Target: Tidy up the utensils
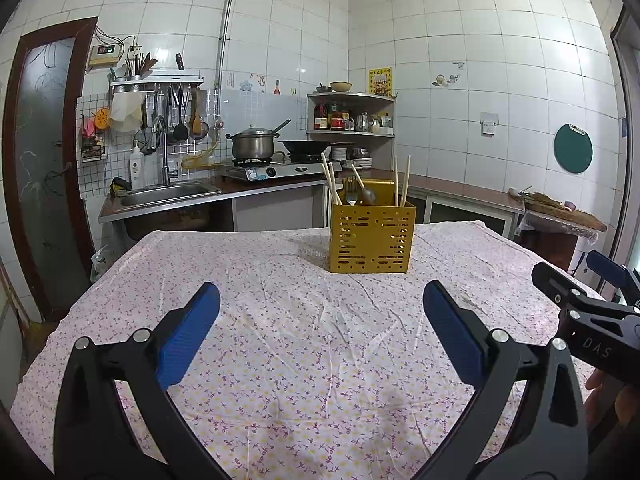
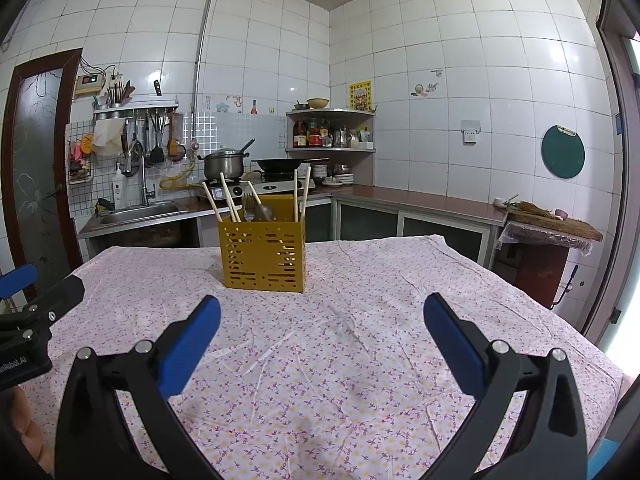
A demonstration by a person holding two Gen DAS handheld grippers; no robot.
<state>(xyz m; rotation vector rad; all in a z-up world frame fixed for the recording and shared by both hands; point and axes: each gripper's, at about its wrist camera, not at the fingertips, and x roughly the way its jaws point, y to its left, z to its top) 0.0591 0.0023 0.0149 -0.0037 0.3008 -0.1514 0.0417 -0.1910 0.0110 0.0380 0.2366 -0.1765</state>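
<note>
A yellow perforated utensil holder (image 1: 371, 238) stands upright on the floral tablecloth (image 1: 280, 320); it also shows in the right wrist view (image 2: 264, 256). Wooden chopsticks (image 1: 330, 178), a fork (image 1: 351, 192) and a spoon (image 1: 366, 192) stick out of it. My left gripper (image 1: 321, 304) is open and empty, held above the cloth in front of the holder. My right gripper (image 2: 322, 316) is open and empty, to the right of the holder and nearer than it. Each gripper sees the other at its frame edge.
Behind the table are a sink (image 1: 168, 194), a stove with a steel pot (image 1: 254, 144) and a wok (image 1: 304, 146), and a corner shelf (image 1: 352, 114). A counter with a chopping board (image 2: 552, 224) runs along the right wall.
</note>
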